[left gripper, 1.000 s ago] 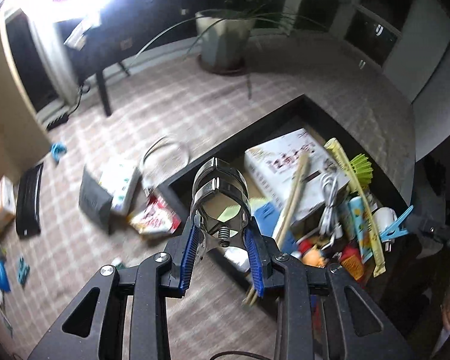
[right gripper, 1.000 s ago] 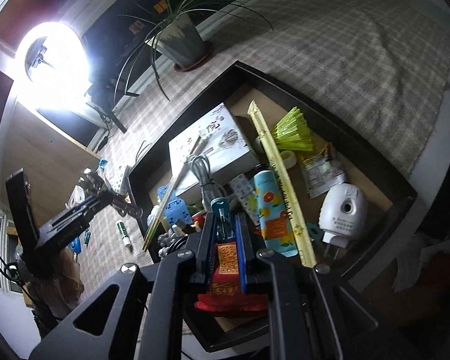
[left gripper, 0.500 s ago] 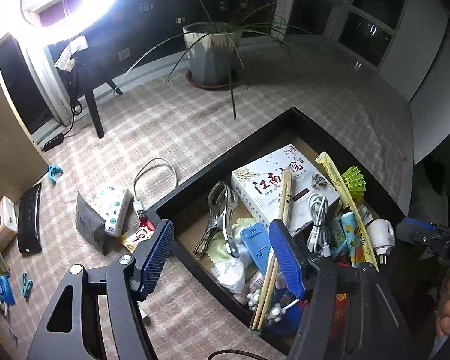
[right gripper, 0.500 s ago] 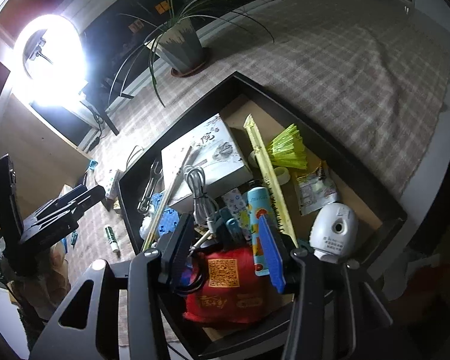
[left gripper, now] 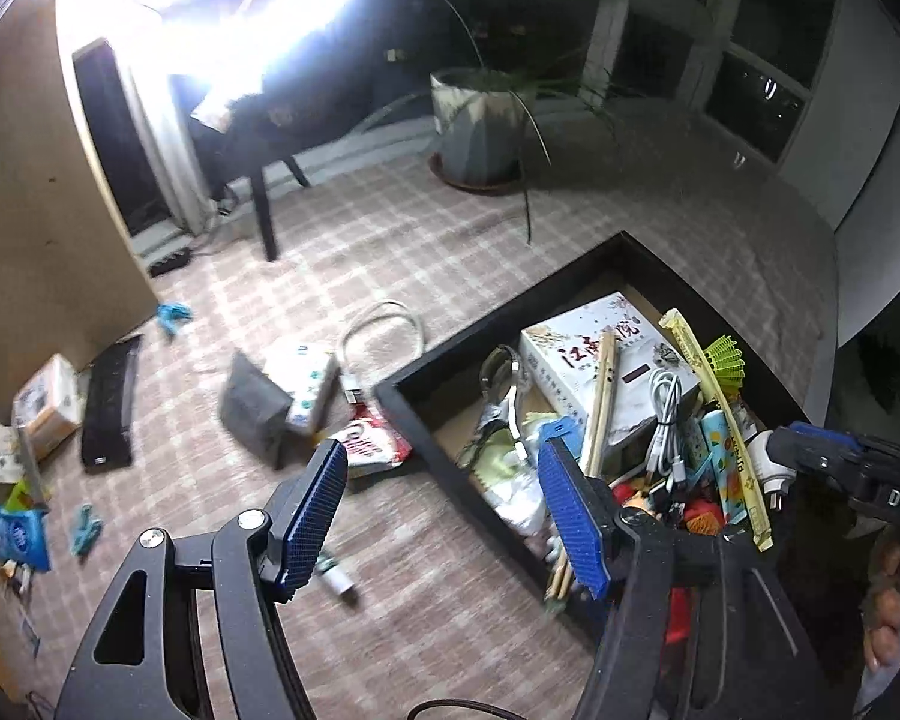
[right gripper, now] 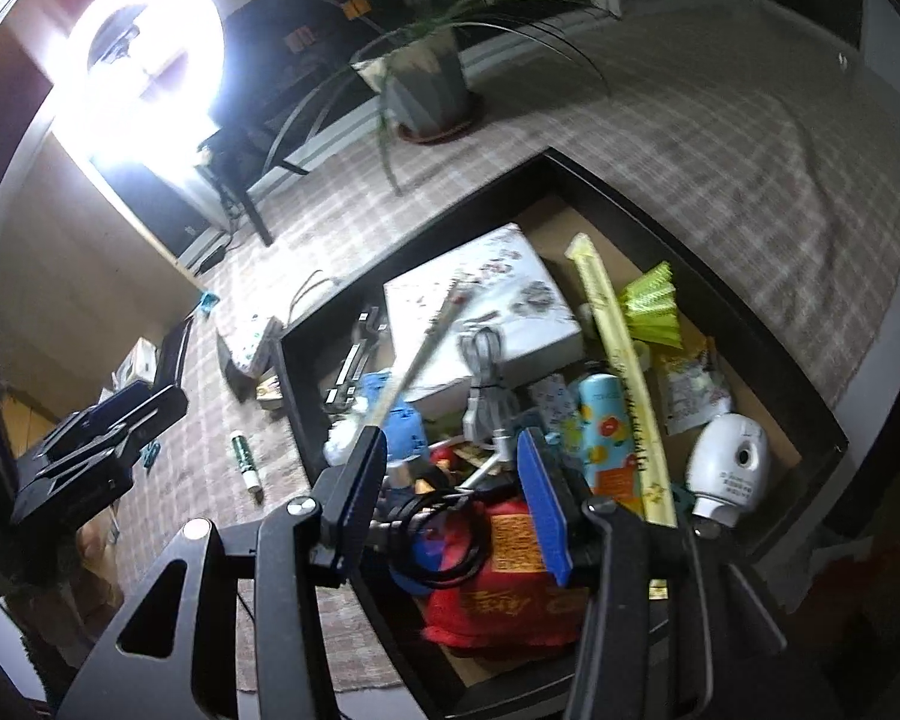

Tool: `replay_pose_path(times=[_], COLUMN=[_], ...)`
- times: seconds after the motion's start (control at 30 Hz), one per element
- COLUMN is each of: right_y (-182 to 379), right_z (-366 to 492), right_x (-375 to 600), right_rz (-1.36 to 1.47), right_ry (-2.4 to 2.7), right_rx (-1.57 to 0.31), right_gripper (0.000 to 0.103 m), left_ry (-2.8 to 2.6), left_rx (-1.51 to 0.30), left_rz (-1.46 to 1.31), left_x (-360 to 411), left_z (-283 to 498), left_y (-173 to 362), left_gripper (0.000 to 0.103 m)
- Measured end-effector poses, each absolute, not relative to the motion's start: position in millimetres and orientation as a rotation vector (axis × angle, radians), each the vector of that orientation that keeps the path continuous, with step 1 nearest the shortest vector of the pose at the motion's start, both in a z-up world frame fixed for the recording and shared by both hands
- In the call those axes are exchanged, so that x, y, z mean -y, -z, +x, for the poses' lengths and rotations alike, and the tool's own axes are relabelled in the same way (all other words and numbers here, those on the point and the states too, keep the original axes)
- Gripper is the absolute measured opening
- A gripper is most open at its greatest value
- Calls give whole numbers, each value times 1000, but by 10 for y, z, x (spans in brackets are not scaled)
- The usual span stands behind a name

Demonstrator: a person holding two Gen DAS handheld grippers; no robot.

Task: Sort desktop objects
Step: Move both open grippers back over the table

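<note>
Desktop objects: most lie heaped in the black tray (right gripper: 696, 276) on the checked surface (left gripper: 450, 252); strays remain left of it. Left gripper (left gripper: 444, 516) gapes empty above the tray's near-left rim; right gripper (right gripper: 450, 498) stands half-spread, empty, over the red pouch (right gripper: 510, 606). Risks: the loose bamboo stick (right gripper: 414, 366) and coiled black cable (right gripper: 444, 546) could snag a descending finger. Nearby: snack packet (left gripper: 369, 450), glue stick (right gripper: 245, 459), potted plant (left gripper: 480, 120).

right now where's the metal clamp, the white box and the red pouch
metal clamp (left gripper: 501, 387): left wrist view, on its shiny handles.
white box (right gripper: 480, 300): right wrist view, middle of its lid.
red pouch (right gripper: 504, 606): right wrist view, on its red front.
</note>
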State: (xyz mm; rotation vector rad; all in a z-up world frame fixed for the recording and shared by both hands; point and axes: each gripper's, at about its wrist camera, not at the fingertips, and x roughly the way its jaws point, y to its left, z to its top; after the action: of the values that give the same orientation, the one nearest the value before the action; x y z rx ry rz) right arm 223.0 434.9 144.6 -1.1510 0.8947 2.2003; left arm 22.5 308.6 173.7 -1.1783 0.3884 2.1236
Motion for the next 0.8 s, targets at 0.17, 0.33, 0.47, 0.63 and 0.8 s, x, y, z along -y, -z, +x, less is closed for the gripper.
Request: replay_pose_path(times=[0.17, 0.33, 0.47, 0.63, 0.8], right_y=[-1597, -1729, -1805, -1836, -1818], right_z=[1989, 1713, 1503, 1264, 1073], right_x=[-4001, -3593, -3270, -2913, -2637], right_rz=[-1148, -1150, -1158, -1176, -1206], right_ry=[-2267, -2339, -2388, -2443, -2469], right_rx=[-770, -664, -569, -507, -477], right_gripper=[45, 46, 48, 49, 49], left_ry=[-2197, -2260, -2298, -2334, -2365], left_rx=[-382, -360, -337, -296, -261], left_rz=[-1121, -1089, -1097, -1136, -1175], left_x=[-2767, -2387, -2088, -1689, -1321], left_z=[321, 357, 332, 249, 159], left_y=[-1905, -2034, -2064, -2018, -1948], left_gripper=[63, 63, 64, 64, 64])
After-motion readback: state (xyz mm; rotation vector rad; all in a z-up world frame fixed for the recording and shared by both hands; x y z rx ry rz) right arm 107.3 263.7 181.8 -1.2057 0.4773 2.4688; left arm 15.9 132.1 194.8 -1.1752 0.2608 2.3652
